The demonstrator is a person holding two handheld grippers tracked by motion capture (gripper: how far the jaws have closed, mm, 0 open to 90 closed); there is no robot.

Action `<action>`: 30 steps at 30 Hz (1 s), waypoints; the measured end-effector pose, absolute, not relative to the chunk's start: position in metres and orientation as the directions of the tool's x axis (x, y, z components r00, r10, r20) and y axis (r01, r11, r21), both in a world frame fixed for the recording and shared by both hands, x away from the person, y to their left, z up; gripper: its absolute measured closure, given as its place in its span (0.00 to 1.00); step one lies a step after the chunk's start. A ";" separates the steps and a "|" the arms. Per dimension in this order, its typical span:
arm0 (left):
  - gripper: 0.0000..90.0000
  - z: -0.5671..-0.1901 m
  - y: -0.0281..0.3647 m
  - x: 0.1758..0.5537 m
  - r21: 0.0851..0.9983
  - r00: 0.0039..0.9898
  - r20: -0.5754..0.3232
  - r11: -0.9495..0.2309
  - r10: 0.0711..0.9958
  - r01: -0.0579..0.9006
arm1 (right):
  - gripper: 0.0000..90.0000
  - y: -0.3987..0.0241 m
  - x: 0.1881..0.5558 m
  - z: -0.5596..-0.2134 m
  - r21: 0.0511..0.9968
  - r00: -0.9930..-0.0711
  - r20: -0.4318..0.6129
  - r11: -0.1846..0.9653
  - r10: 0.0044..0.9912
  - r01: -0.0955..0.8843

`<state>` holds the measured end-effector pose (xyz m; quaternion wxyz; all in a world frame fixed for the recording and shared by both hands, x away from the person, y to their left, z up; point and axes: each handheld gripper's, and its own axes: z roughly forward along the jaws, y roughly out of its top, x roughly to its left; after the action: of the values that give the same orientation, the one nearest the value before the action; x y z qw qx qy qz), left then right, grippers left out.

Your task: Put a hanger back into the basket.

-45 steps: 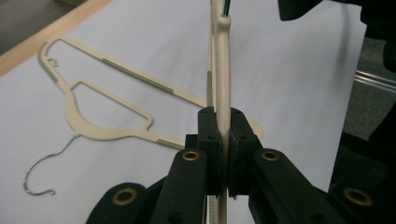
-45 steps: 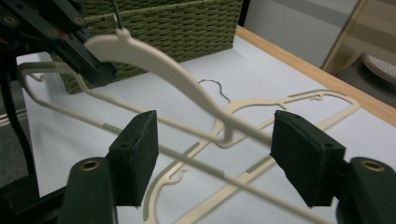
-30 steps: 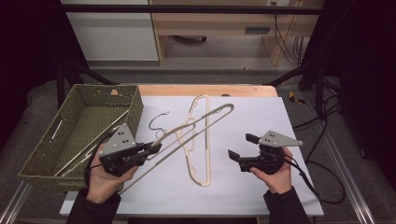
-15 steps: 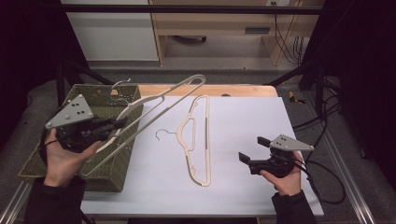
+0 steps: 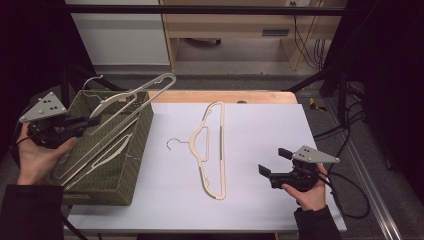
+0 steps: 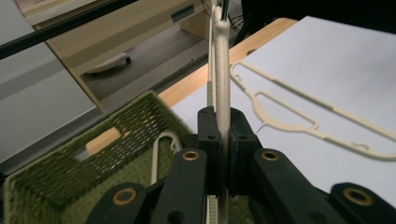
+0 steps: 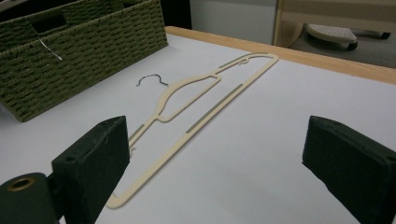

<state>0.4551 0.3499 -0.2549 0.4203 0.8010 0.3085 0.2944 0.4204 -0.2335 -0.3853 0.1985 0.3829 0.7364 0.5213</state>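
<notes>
From above, the left tool (image 5: 85, 122) is clamped on a cream hanger (image 5: 135, 92), holding it over the green woven basket (image 5: 137, 145); another hanger (image 5: 107, 155) lies inside. In the left gripper view, its jaws pinch the hanger's edge (image 6: 220, 70) above the basket (image 6: 93, 154). In the right gripper view, the jaws stand wide apart, a third hanger (image 7: 205, 98) flat on the desk (image 7: 289, 130) ahead.
</notes>
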 end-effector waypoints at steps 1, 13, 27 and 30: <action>0.96 -0.258 0.355 0.456 0.852 0.631 0.216 -0.460 0.745 0.252 | 0.09 -0.234 0.420 -0.386 0.920 -0.626 0.108 0.161 0.773 0.358; 0.96 -0.291 0.393 0.469 0.821 0.564 0.250 -0.482 0.787 0.308 | 0.09 -0.233 0.421 -0.387 0.917 -0.624 0.108 0.165 0.774 0.364; 0.96 -0.332 0.400 0.480 0.763 0.532 0.317 -0.544 0.785 0.349 | 0.09 -0.231 0.422 -0.389 0.913 -0.626 0.102 0.177 0.773 0.367; 0.96 -0.346 0.397 0.483 0.739 0.533 0.322 -0.560 0.782 0.375 | 0.09 -0.231 0.422 -0.390 0.913 -0.631 0.098 0.184 0.769 0.365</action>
<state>0.4829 0.3969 -0.3460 0.3087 0.8193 0.3530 0.3298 0.4215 -0.2310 -0.3898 0.1971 0.3815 0.7436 0.5124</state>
